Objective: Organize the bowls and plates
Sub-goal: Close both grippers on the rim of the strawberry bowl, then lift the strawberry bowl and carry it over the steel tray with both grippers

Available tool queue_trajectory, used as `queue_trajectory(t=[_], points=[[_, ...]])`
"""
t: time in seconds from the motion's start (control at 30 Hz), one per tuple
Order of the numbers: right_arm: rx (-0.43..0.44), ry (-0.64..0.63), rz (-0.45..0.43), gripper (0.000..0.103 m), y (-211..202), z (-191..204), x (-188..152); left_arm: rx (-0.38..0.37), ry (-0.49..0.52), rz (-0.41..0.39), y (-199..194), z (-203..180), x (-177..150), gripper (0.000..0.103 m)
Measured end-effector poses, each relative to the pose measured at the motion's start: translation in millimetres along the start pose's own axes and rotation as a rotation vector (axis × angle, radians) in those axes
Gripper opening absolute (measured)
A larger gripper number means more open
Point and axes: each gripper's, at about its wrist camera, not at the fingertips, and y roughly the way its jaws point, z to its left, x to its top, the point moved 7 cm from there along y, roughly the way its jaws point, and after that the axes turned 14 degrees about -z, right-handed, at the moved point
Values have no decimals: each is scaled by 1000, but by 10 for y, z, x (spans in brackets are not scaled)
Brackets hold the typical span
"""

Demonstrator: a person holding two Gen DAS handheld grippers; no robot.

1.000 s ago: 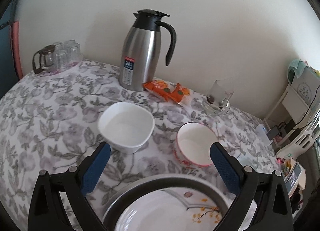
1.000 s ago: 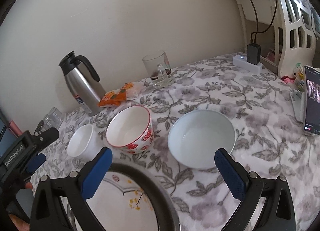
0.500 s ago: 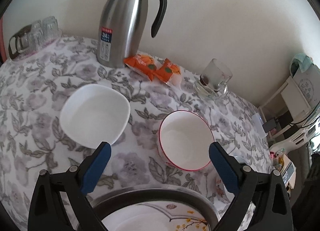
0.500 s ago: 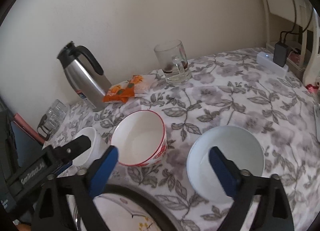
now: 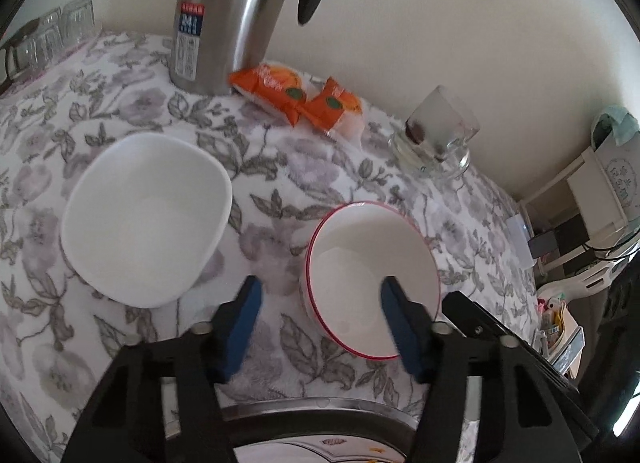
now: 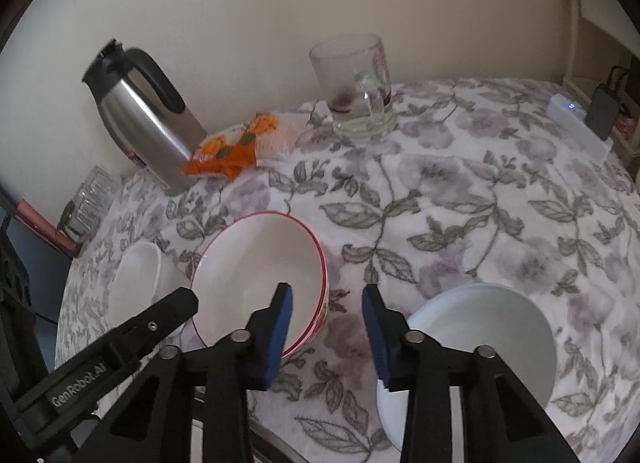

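A red-rimmed white bowl [image 5: 372, 275] stands on the flowered tablecloth. My left gripper [image 5: 320, 303] is open and straddles its left wall, one finger inside. My right gripper [image 6: 326, 307] is open and straddles its right wall [image 6: 260, 275], one finger inside. A squarish white bowl [image 5: 148, 215] sits to the left; it also shows in the right wrist view [image 6: 136, 287]. A round white bowl [image 6: 480, 347] sits at the right. A dark-rimmed plate [image 5: 320, 423] with a flower pattern lies below the grippers.
A steel thermos jug [image 5: 232, 19], orange snack packets [image 5: 296, 99] and a glass mug [image 5: 436, 135] stand at the back by the wall. Glasses [image 5: 48, 39] stand at the far left. A white power strip [image 6: 580, 127] and a shelf are at the right.
Both grippers have moved forward and down onto the red-rimmed bowl from either side. Their jaws have narrowed around the bowl's walls.
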Motion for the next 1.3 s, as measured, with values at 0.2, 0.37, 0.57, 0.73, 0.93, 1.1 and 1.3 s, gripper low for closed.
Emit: queue_trajectory(t=[0.2,0.37,0.57,0.73,0.93,1.1,1.3], points=[[-7,-19,67,15,202,21,-81,-14,9,37,95,-17,-61,30],[-19,-63,92,11,276,84,-98,-13,27,29,143,-28,-68,22],[-42,-76,115,11,355,87,-104,-25,5,49,238,6,-107,21],[-67,-112,122,12,396,110,-117,-24,7,56,273,1,-139,20],[-71,-113,121,12,409,108,-128,-30,9,53,265,2,-121,19],[-69,-108,118,12,363,124,-145,-18,19,52,240,4,-128,19],[-54,-88,95,12,219,108,-128,-33,11,50,137,-30,-116,19]])
